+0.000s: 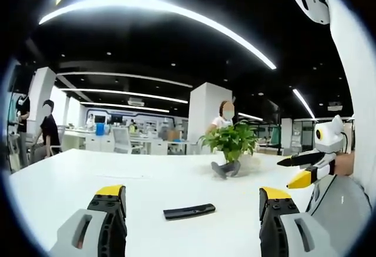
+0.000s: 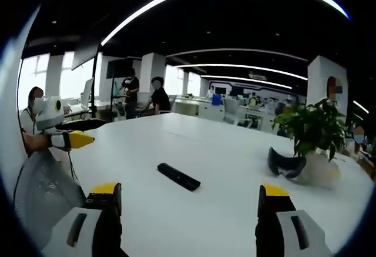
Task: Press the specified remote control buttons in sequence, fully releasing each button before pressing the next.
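A slim black remote control (image 1: pixel 189 212) lies flat on the white table (image 1: pixel 88 180), a short way ahead of my left gripper (image 1: pixel 192 193), whose yellow-tipped jaws stand wide apart with nothing between them. The right gripper view has the same remote (image 2: pixel 178 176) lying on the table (image 2: pixel 223 151), just beyond my right gripper (image 2: pixel 190 190), also open and empty. Neither gripper touches the remote. The right gripper (image 1: pixel 296 172) reaches into the left gripper view from the right, and the left gripper (image 2: pixel 76 132) enters the right gripper view from the left.
A leafy green potted plant (image 1: pixel 232 145) (image 2: pixel 311 130) stands on the table behind the remote, with a dark curved object (image 1: pixel 225 170) (image 2: pixel 286 163) at its base. Several people (image 2: pixel 157 97) stand among office desks and pillars beyond the table's far edge.
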